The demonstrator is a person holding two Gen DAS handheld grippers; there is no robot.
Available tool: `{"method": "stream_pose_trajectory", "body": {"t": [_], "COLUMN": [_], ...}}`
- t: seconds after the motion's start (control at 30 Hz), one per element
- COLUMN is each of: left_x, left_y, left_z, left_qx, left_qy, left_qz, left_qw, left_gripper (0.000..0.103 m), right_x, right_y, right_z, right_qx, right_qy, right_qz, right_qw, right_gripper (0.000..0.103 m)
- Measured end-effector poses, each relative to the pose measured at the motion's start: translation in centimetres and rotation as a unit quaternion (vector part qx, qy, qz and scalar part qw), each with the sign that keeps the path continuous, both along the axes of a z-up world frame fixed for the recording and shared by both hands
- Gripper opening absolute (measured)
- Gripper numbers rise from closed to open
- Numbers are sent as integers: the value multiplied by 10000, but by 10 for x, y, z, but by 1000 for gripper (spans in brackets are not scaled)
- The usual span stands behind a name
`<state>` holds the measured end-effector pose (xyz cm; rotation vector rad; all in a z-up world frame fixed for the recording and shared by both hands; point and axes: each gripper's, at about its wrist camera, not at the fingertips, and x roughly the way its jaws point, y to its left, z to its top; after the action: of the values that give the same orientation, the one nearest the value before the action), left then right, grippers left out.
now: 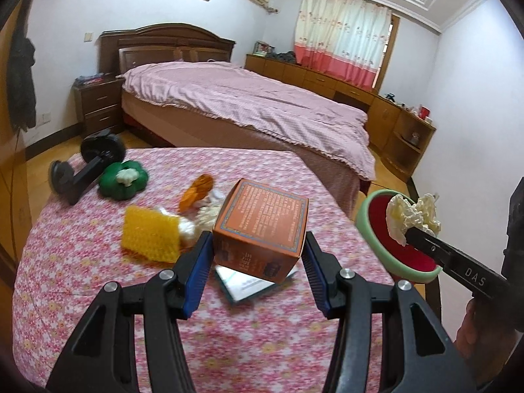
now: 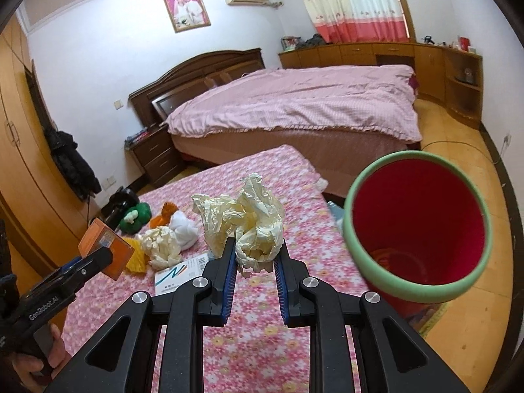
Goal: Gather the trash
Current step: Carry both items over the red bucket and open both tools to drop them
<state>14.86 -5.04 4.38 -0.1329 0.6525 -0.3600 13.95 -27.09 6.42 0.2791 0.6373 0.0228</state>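
My left tongs (image 1: 257,250) gripped an orange box (image 1: 262,221) above the floral table (image 1: 262,334). My right tongs (image 2: 253,258) clenched crumpled cream paper (image 2: 249,226), just left of the green-rimmed red bin (image 2: 416,226). Beyond stood a pink bed (image 2: 294,104).

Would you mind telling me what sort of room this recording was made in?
A home bedroom, most likely: a made bed with a dark wooden headboard, a bedside cabinet beside it, and a curtained window.

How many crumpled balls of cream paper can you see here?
2: one crumpled paper held in the right gripper, another paper ball on the table near the yellow brush. More may be hidden.
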Motion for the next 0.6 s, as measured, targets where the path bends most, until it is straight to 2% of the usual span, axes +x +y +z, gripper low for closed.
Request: {"method": "stream_pose_trajectory", "body": {"t": [0.6], "left_x": [2], "left_y": [-112], "left_z": [14], "left_qx": [223], "left_qy": [-108], "left_qz": [-1083], "left_qw": [9938], "left_gripper": [54], "right_x": [-31], "right_y": [-73], "right_z": [5], "right_qx": [36], "right_qy": [-65], "right_qz": [-859], "right_qw": [9963], "right_gripper": [22]}}
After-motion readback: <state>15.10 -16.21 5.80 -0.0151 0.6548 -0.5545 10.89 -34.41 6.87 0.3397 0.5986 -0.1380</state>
